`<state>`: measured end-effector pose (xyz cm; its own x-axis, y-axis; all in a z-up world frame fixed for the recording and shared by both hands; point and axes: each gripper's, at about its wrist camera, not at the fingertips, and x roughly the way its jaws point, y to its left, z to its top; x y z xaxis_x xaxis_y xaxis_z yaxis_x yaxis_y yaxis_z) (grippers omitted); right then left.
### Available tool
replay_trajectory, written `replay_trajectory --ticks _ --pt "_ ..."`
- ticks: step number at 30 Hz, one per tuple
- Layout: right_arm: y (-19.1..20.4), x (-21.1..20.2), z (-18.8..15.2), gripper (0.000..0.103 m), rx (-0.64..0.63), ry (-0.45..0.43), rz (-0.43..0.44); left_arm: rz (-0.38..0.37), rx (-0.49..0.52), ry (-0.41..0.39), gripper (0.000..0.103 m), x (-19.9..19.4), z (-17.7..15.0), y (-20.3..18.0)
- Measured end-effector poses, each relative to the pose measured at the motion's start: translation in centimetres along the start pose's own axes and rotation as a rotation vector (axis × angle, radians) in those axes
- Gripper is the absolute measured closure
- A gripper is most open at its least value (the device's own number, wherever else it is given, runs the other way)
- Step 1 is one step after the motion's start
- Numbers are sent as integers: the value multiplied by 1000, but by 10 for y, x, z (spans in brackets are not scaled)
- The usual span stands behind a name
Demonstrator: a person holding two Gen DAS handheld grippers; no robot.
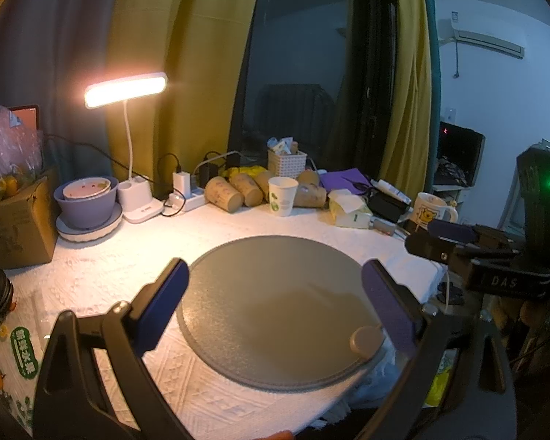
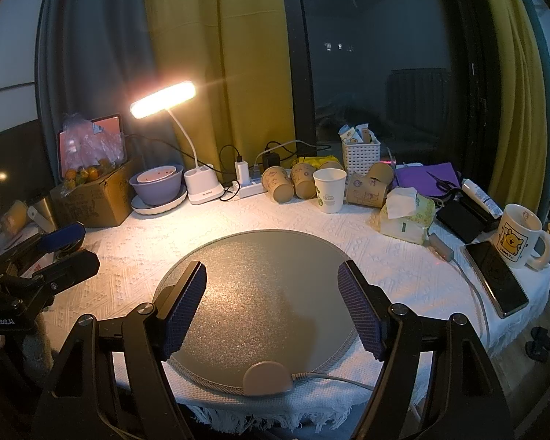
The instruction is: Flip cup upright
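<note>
A white paper cup (image 1: 282,195) (image 2: 329,190) stands upright at the back of the table, mouth up. Several brown paper cups (image 1: 223,194) (image 2: 277,184) lie on their sides around it. My left gripper (image 1: 275,300) is open and empty, hovering over the round grey mat (image 1: 275,311). My right gripper (image 2: 271,308) is open and empty over the same mat (image 2: 260,293). Each gripper shows at the edge of the other's view: the right one (image 1: 454,242), the left one (image 2: 66,253). Both are well short of the cups.
A lit desk lamp (image 2: 163,104), purple bowls (image 2: 157,185), a power strip (image 2: 251,187), a white basket (image 2: 361,156), tissues (image 2: 407,216), a bear mug (image 2: 519,236), a phone (image 2: 497,278) and a cardboard box (image 2: 95,198) ring the mat. The mat's cable (image 2: 333,376) runs right.
</note>
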<state>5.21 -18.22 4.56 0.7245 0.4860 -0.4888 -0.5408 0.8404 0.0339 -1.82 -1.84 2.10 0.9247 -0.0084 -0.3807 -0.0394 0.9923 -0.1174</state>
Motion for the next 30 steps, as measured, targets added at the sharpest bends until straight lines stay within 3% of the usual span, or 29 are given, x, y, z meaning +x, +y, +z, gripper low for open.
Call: replay_trajectory --ticks 20,30 --pt "2 5 3 26 -12 7 -9 -6 18 -15 7 3 1 -4" --pt "-13 34 11 26 -23 34 -31 -39 14 -4 7 34 12 2"
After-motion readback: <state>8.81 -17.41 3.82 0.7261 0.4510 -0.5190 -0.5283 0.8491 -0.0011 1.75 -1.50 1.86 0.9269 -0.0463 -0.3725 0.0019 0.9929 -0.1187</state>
